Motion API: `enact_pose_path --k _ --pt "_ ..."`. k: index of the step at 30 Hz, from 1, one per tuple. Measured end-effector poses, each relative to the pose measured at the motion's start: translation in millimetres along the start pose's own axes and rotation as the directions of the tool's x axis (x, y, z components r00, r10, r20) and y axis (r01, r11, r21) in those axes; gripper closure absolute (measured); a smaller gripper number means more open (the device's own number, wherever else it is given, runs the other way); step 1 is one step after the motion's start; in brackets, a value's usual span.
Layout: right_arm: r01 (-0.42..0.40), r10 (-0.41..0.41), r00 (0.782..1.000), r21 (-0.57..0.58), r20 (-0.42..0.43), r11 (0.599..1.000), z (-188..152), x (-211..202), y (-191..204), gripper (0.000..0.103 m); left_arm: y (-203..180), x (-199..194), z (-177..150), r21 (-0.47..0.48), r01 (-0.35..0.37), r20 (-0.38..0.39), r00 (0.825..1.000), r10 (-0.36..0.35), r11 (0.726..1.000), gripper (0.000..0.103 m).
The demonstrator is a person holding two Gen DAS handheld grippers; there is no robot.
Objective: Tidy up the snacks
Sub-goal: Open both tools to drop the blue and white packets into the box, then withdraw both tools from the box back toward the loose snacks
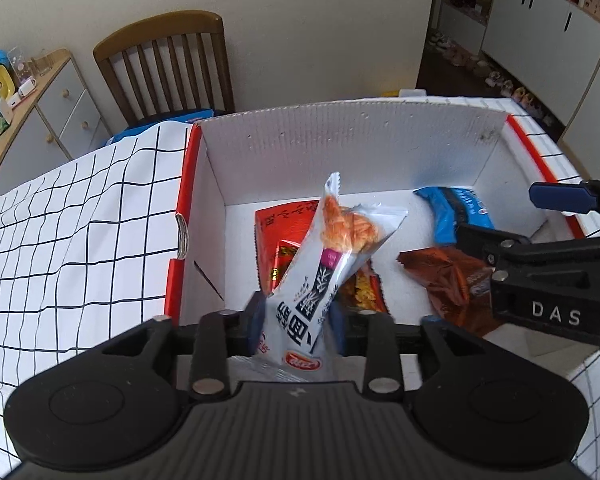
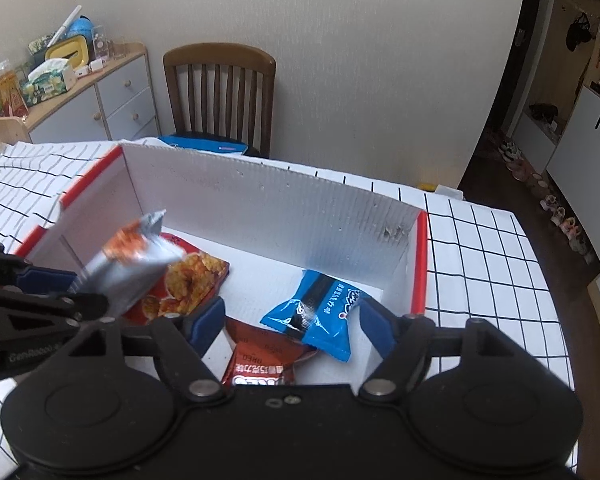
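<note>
Box: a white cardboard box with red edges sits open on the desk.
In the box, left side: a red snack bag lies flat on the bottom.
In the box, middle: a brown cookie bag lies flat near the front wall.
In the box, right side: a blue snack bag rests partly on the brown one.
Left claw: it hangs over the box's front left part with a silver snack bag standing up between its blue pads. The pads are apart, and I cannot tell if they press the bag.
Right claw: wide apart and gripping nothing, just above the brown and blue bags.
Desk: a white cloth with dark squares covers it.
Room: a wooden chair stands behind the desk by a pale wall. A low cupboard full of bits is far left. White cabinets are far right.
</note>
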State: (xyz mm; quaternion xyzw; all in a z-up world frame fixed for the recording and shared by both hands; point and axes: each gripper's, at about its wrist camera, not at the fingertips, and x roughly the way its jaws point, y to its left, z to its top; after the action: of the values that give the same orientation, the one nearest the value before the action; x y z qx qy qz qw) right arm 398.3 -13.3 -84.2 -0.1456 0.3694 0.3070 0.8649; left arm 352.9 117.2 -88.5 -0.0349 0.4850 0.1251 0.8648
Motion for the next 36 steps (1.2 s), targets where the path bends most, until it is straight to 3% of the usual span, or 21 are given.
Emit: enact_pose_path --k 2,3,28,36 --pt "-0.009 0.009 1.0 -0.004 0.007 1.0 0.7 -6.4 1.1 0.027 -1.6 -7.2 -2.3 0.003 -0.007 0.028 1.0 0.007 1.0 0.039" --pt "-0.009 0.009 1.0 -0.004 0.011 1.0 1.0 -9.5 1.5 0.027 -2.6 -11.5 -3.2 0.005 -0.007 0.044 0.999 0.007 1.0 0.037" --pt "-0.076 0.063 0.987 0.084 0.147 0.994 -9.7 -105.3 3.6 0.016 5.3 -96.3 -26.0 -0.005 0.076 0.172 0.982 -0.074 0.997 0.036" --pt "-0.099 0.075 0.978 0.113 0.194 0.989 -22.2 -133.6 5.4 0.008 7.7 -122.4 -41.0 -0.013 0.104 0.211 0.973 -0.099 0.994 0.036"
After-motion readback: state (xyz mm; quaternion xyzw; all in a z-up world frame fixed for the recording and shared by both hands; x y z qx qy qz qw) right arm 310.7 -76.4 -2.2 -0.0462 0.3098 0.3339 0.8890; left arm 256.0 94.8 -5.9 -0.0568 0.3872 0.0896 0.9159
